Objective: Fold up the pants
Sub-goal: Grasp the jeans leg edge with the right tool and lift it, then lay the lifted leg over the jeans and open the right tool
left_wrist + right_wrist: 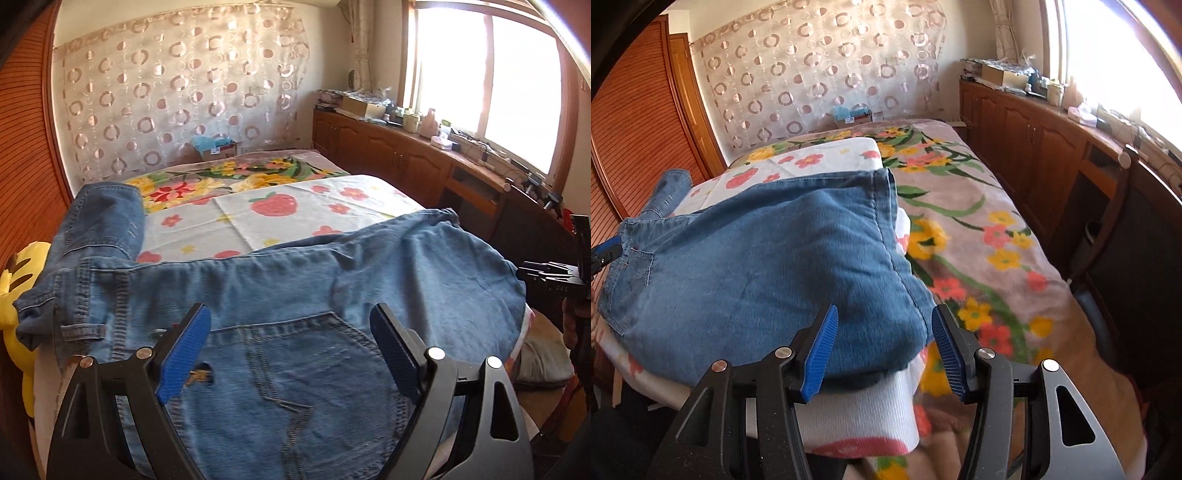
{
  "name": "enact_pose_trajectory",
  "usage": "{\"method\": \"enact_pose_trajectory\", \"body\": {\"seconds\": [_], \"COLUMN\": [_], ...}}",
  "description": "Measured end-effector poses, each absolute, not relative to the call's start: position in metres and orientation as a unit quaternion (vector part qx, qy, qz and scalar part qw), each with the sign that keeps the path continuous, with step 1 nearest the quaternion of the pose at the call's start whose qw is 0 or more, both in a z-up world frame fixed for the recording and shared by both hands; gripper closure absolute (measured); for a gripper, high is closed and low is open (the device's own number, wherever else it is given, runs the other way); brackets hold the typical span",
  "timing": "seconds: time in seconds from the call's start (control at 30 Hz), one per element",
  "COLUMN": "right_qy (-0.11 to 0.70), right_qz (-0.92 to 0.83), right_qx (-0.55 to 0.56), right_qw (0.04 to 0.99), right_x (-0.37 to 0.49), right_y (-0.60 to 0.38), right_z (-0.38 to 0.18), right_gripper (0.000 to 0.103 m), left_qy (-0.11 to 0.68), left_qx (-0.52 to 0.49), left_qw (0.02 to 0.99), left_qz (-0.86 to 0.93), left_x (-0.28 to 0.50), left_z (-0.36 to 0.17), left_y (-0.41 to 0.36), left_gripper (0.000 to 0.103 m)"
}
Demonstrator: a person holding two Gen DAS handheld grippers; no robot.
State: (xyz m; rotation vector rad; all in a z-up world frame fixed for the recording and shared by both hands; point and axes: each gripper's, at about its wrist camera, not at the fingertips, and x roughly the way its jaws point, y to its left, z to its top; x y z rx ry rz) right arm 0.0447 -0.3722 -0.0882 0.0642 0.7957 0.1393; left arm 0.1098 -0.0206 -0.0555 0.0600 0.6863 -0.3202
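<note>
— Left wrist view: what is seen, from the biggest thing down?

— A bed (369, 184) is shown, covered by a floral blanket (221, 173) at the far end and a white strawberry-print towel (236, 218) nearer. The jeans (258, 280) are spread across the near part of the towel, back pocket up, with one leg (103, 218) folded away at the far left. A yellow plush toy (18, 295) is seen at the left edge of the bed, beside the waistband.

— And the claws?

— The left claw (291, 325) is held with its jaws spread wide over the back pocket; nothing is gripped. In the right wrist view, the right claw (884, 325) is likewise parted, set at the near right corner of the jeans (757, 258), where the denim overhangs the towel (864, 413). No cloth is pinched between the blue pads (820, 354).

— Anything to the right?

— A wooden worktop (1052, 107) under the window is loaded with small clutter.
</note>
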Motion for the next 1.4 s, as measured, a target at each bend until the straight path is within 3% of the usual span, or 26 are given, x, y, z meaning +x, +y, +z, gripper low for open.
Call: {"method": "enact_pose_trajectory", "body": {"seconds": [0.23, 0.37, 0.43, 0.53, 0.9, 1.4], "right_qy": [0.399, 0.395, 0.381, 0.364, 0.324, 0.27], "right_qz": [0.071, 0.074, 0.07, 0.068, 0.123, 0.347], "right_qx": [0.049, 0.042, 0.039, 0.039, -0.004, -0.075], "right_qw": [0.913, 0.915, 0.921, 0.928, 0.938, 0.895], "right_x": [0.043, 0.041, 0.038, 0.035, 0.035, 0.052], "right_y": [-0.368, -0.36, -0.36, -0.363, -0.328, -0.147], "right_z": [-0.089, -0.089, -0.085, -0.076, -0.044, 0.007], "right_gripper": [0.051, 0.075, 0.095, 0.101, 0.102, 0.102], "left_qy": [0.338, 0.341, 0.345, 0.346, 0.341, 0.321], "left_qx": [0.04, 0.044, 0.044, 0.045, 0.034, 0.005], "left_qw": [0.925, 0.924, 0.923, 0.923, 0.927, 0.942], "left_qz": [-0.169, -0.169, -0.167, -0.164, -0.153, -0.095], "left_x": [0.103, 0.1, 0.099, 0.1, 0.096, 0.073], "left_z": [-0.056, -0.058, -0.06, -0.062, -0.058, -0.046], "left_y": [-0.04, -0.042, -0.042, -0.042, -0.03, 0.04], "left_gripper": [0.014, 0.014, 0.014, 0.014, 0.014, 0.014]}}
